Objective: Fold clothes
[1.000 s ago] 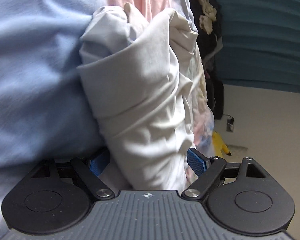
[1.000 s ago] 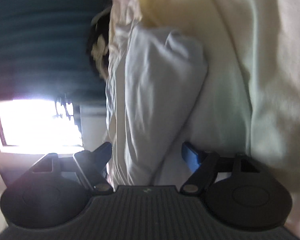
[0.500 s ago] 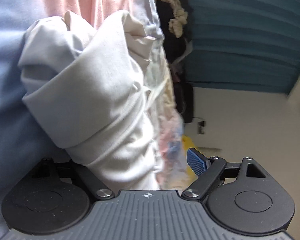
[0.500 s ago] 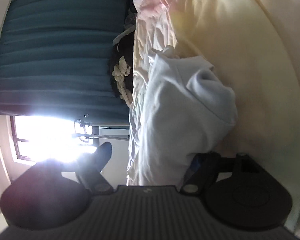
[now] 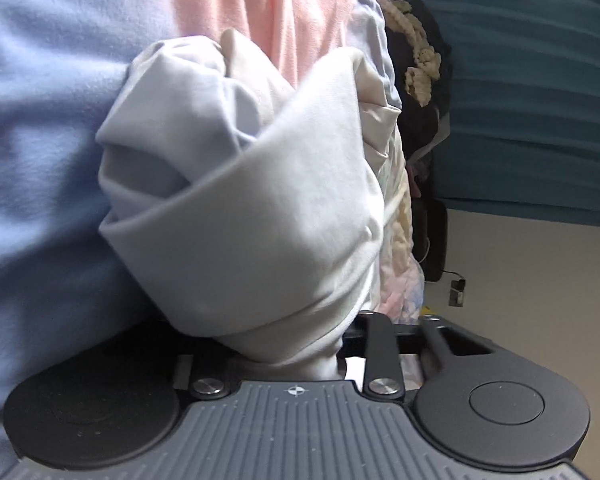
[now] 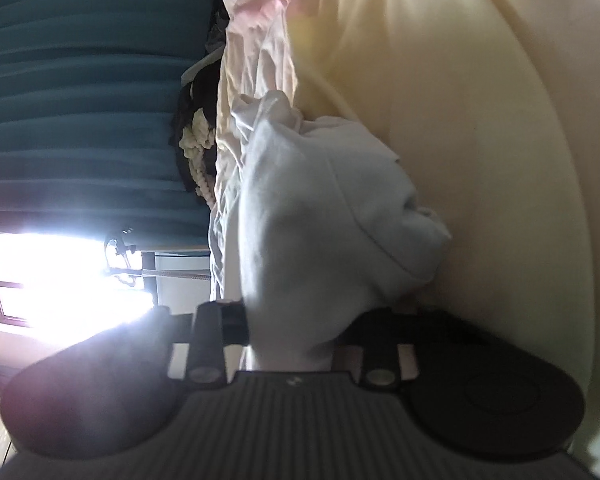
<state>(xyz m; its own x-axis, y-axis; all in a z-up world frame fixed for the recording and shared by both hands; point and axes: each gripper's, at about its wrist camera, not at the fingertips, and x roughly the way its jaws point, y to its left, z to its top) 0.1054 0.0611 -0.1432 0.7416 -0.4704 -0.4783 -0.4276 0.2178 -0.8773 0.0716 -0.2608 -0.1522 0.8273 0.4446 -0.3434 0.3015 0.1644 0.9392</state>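
A: Left gripper (image 5: 288, 344)?
B: Clamped on white cloth (image 5: 260, 216), fingers buried in the bunched folds, linkage bars drawn in close

A: Right gripper (image 6: 296, 340)?
B: Clamped on the same cloth (image 6: 320, 220), pinched at its near end between the two dark fingers (image 6: 236, 322)

A: Where, relative to the cloth?
B: In the left view, pale blue sheet (image 5: 40, 160) to the left of the cloth, pink fabric (image 5: 300, 20) above it, both touching it. Black heap with cream braided rope (image 5: 416, 64) to the cloth's right, teal curtain (image 5: 540, 100) beyond that

A: And on the right view?
B: Cream bedding (image 6: 480, 120) pressed against the cloth's right side, crumpled pink-and-cream sheet (image 6: 260, 60) above it. Curtain (image 6: 80, 100) well to the cloth's left, bright window (image 6: 60, 280) below the curtain. Cloth rumpled, not flat
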